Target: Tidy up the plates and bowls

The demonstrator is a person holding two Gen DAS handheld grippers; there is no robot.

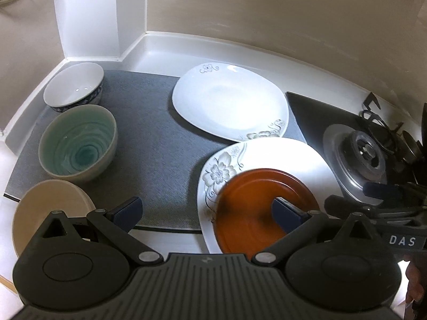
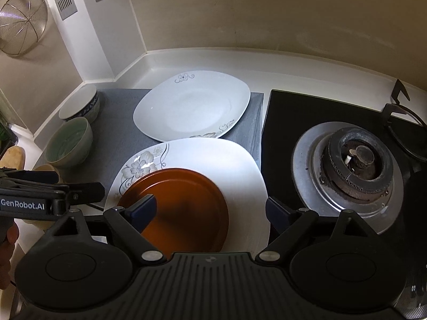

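Observation:
A brown plate (image 1: 256,208) (image 2: 184,208) lies on a white flowered plate (image 1: 280,154) (image 2: 213,160) at the mat's near right. A second white flowered plate (image 1: 229,101) (image 2: 192,104) lies behind it. On the left stand a white bowl with a blue pattern (image 1: 74,85) (image 2: 80,104), a teal-glazed bowl (image 1: 77,144) (image 2: 69,144) and a beige bowl (image 1: 50,213). My left gripper (image 1: 208,213) is open and empty above the mat's front edge, its right finger over the brown plate. My right gripper (image 2: 210,210) is open and empty over the brown plate.
A grey mat (image 1: 154,138) (image 2: 120,133) covers the counter. A gas burner (image 2: 355,165) (image 1: 363,157) on a black hob stands to the right. White backsplash walls close the back and left corner. A wire strainer (image 2: 21,24) hangs top left.

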